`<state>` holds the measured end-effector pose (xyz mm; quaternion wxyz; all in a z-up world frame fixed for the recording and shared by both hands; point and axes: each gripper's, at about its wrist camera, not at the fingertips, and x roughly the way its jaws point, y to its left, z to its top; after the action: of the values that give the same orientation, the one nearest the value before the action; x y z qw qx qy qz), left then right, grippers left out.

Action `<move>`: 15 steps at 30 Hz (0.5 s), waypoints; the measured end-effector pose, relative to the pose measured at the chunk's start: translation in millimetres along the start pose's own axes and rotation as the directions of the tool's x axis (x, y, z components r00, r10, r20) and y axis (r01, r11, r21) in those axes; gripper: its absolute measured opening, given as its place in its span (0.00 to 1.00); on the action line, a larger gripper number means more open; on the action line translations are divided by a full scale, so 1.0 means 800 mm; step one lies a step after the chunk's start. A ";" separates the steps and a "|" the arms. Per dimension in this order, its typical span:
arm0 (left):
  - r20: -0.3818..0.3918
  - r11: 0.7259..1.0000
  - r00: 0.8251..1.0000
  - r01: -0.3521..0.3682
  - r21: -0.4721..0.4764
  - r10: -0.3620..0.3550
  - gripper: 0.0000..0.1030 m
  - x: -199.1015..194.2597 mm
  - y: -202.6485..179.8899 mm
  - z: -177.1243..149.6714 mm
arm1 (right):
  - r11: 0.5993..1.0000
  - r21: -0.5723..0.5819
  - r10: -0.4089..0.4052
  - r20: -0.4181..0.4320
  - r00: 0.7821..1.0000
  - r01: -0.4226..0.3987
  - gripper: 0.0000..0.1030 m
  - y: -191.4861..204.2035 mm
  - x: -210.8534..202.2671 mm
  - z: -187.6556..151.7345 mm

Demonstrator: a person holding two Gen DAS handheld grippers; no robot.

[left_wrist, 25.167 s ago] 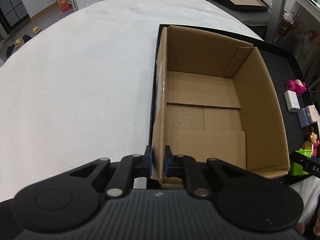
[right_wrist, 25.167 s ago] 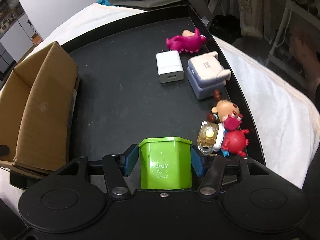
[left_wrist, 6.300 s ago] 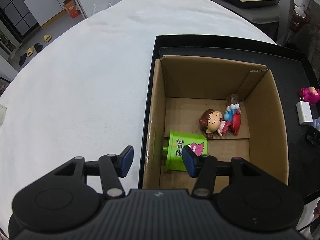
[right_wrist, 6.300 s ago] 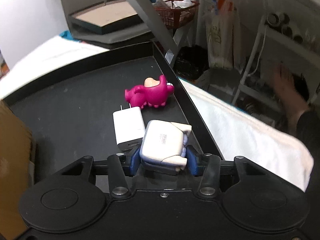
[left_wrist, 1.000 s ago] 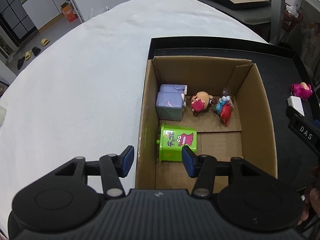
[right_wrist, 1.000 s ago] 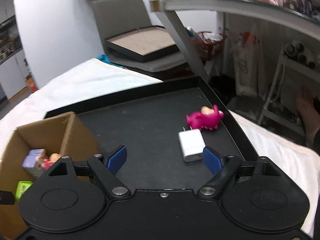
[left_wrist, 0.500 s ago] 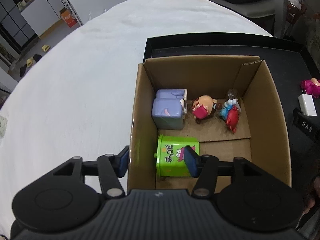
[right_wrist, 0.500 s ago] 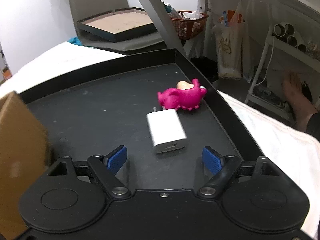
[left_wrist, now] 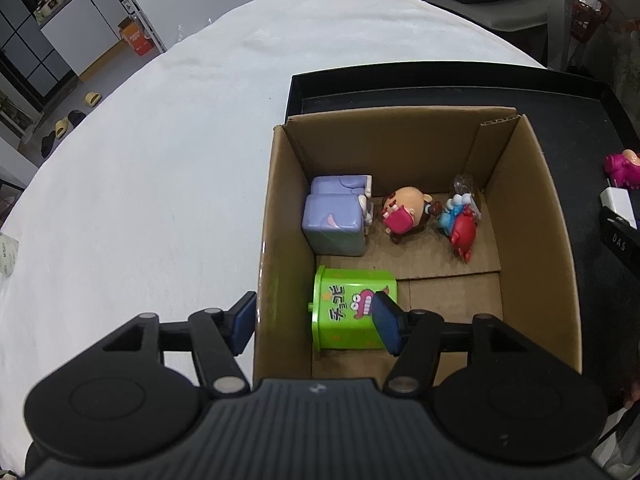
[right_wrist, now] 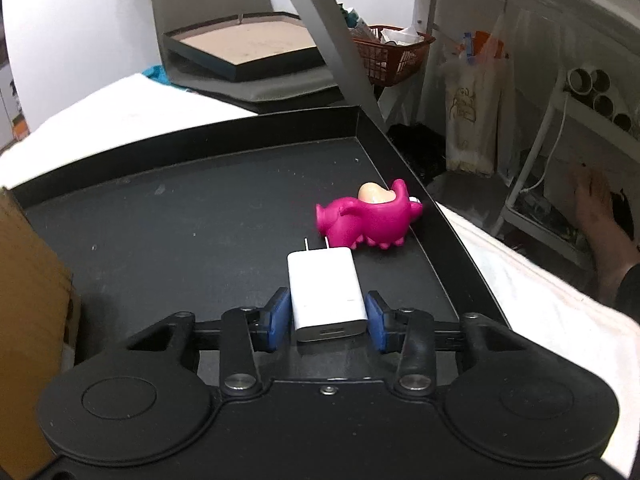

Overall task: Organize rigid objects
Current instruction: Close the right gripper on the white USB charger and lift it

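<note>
In the right wrist view, a white charger [right_wrist: 324, 280] lies on the black tray [right_wrist: 200, 200]. My right gripper [right_wrist: 326, 312] is closing on it, and both blue pads touch its sides. A pink toy [right_wrist: 368, 220] lies just beyond it by the tray's right rim. In the left wrist view, the cardboard box [left_wrist: 532, 240] holds a green box [left_wrist: 348, 304], a lilac block [left_wrist: 334, 220], a doll [left_wrist: 402, 212] and a red crab toy [left_wrist: 462, 232]. My left gripper [left_wrist: 315, 322] is open and straddles the box's left wall, gripping nothing.
The box stands on the tray's left part, brown wall [right_wrist: 28, 300] at the right view's left edge. White cloth [left_wrist: 160, 160] covers the table around the tray. Shelves, a hanging bag and a person's foot [right_wrist: 600, 216] lie beyond the right edge.
My right gripper moved forward and down over the white charger, and its jaws closed from wide open onto its sides. The left gripper barely moved and its jaws widened slightly.
</note>
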<state>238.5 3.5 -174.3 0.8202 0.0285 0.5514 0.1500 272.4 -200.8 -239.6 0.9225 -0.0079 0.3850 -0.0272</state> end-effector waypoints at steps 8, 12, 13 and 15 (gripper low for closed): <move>0.011 1.000 1.000 0.008 -0.022 -0.007 0.59 -0.016 0.014 -0.010 | 0.999 0.024 0.022 -0.020 1.000 -0.022 0.35 -0.008 -0.016 -0.004; 0.024 0.999 1.000 0.016 -0.034 -0.015 0.59 -0.025 0.021 -0.012 | 0.998 0.044 0.038 -0.005 0.999 -0.037 0.35 -0.011 -0.033 -0.004; 0.028 0.999 0.999 0.019 -0.036 -0.018 0.59 -0.028 0.023 -0.013 | 0.998 0.041 0.039 0.002 0.999 -0.039 0.35 -0.011 -0.038 -0.003; 0.034 0.999 0.999 0.023 -0.039 -0.022 0.59 -0.031 0.026 -0.015 | 0.999 0.033 0.043 0.014 0.999 -0.043 0.35 -0.011 -0.046 -0.002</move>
<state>214.3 14.8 -152.2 0.8313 0.0087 0.5348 0.1512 245.0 -207.3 -214.1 0.9253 0.0157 0.3786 -0.0136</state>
